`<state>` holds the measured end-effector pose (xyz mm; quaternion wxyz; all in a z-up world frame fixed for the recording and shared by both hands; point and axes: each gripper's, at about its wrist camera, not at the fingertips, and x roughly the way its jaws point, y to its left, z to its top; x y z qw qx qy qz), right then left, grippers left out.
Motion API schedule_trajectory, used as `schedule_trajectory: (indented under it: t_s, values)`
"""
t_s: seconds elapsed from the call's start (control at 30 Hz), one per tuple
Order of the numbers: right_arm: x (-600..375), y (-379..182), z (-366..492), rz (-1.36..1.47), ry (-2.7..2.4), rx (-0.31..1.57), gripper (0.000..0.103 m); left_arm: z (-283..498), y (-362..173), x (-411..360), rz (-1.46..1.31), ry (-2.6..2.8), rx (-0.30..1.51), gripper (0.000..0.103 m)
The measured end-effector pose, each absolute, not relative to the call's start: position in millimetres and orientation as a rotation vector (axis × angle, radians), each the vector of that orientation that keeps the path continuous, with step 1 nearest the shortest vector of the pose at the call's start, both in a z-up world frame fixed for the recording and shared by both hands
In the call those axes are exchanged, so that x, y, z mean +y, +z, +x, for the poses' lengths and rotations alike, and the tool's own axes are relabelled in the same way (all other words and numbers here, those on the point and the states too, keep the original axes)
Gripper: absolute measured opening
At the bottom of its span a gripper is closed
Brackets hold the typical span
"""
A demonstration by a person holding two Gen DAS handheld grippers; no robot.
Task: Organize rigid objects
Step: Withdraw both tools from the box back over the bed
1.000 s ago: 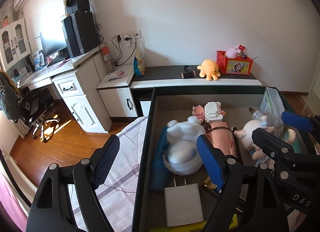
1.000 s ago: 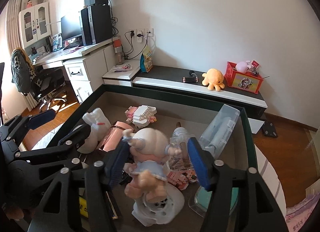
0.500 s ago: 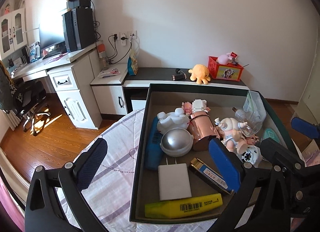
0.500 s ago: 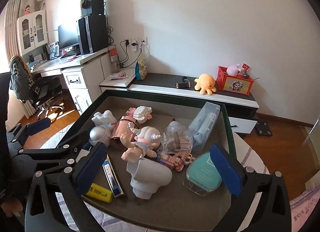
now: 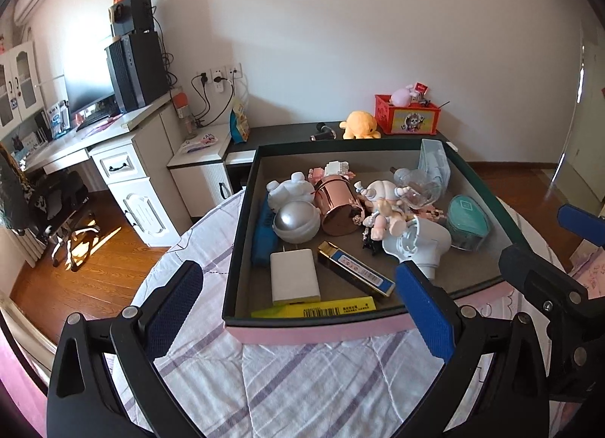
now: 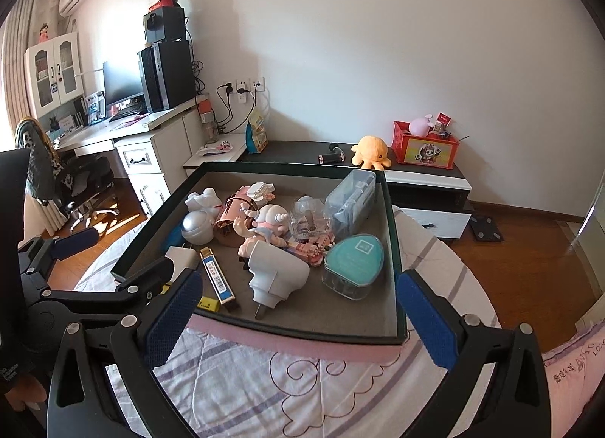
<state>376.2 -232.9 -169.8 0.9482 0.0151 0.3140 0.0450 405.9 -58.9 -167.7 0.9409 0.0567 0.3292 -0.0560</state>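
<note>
All the toys and small things sit piled in the box point(image 5: 378, 319), just ahead of both claws. Left claw point(image 5: 298, 309) and right claw point(image 6: 298, 319) are spread wide, holding nothing. Looks nearly done.

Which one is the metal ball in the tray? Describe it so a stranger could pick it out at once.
Start at the dark tray on the striped cloth and go to its left side. The silver ball sits between the long blue item along the left wall and the rose-gold cup, just behind the flat white charger. It is the only smooth, grey, round thing there.
</note>
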Motion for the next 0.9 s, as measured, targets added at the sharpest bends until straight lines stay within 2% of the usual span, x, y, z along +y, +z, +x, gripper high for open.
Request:
schedule_trajectory:
  t_s: [0.9]
  values:
    - [-237,-93,165,0.103,0.082,0.383,0.103,174,-58,-38,0.077,-0.079,0.322,0.103]
